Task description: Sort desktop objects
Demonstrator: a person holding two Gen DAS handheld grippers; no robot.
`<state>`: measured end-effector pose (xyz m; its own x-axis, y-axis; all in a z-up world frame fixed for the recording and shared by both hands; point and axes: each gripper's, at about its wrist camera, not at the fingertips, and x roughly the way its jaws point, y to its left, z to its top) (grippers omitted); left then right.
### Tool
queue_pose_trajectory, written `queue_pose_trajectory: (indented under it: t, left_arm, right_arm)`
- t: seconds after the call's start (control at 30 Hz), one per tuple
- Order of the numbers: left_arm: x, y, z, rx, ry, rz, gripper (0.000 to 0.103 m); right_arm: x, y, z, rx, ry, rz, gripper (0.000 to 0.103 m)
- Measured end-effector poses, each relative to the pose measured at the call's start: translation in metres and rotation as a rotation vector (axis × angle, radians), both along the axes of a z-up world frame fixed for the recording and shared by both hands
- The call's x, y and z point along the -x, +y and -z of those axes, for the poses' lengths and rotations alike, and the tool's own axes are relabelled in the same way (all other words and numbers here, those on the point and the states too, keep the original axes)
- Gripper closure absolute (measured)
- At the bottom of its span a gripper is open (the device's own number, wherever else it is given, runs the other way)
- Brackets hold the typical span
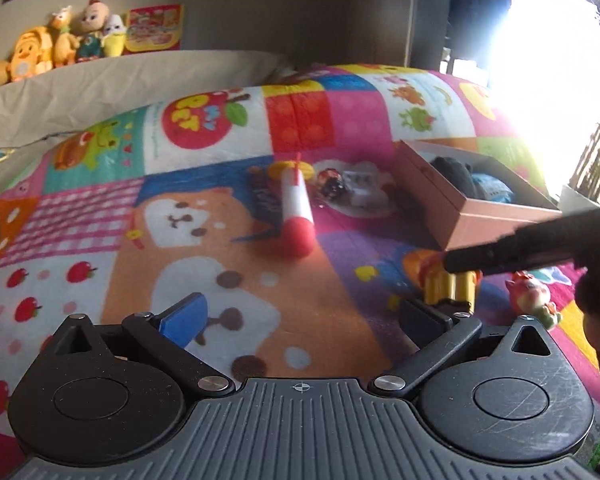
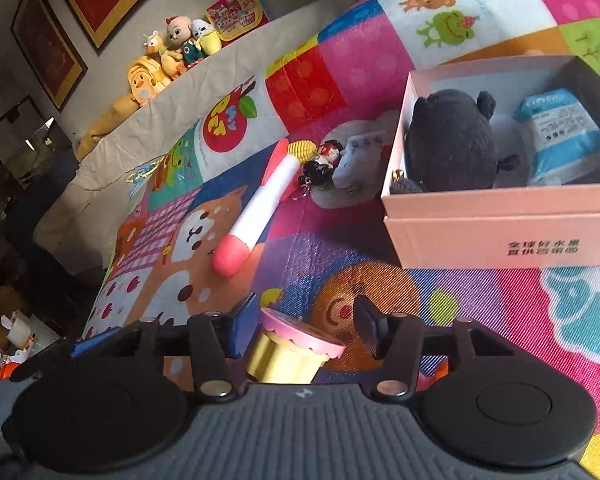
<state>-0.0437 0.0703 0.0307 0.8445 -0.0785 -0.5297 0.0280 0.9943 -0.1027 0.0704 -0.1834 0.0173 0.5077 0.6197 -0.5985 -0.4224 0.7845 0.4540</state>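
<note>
Right wrist view, bottom centre: we judge the cupcake toy (image 2: 290, 354), lying on the blanket (image 2: 480, 296) between the right gripper (image 2: 306, 326) jaws, rigid light slick plastic, best held across its ribbed yellow base; pad contact unclear; left gripper (image 1: 302, 314) apart, empty.

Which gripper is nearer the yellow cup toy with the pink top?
Right. The right gripper has the yellow cup toy between its fingers; the left gripper sits open to its left, apart.
</note>
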Motion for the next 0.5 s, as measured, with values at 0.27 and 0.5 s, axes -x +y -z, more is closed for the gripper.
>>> queue_pose_trajectory:
  t: [0.27,0.5]
  left_arm:
    - [-0.005,0.009,-0.001,0.035,-0.007,-0.024,0.000]
    - [-0.002,-0.011,0.003,0.016,0.018,0.052,0.000]
  right_arm:
    - [0.063,0.017,-0.007,0.147,-0.183,-0.175,0.059]
    - [0.061,0.006,-0.014,0.096,-0.206,-0.100,0.056]
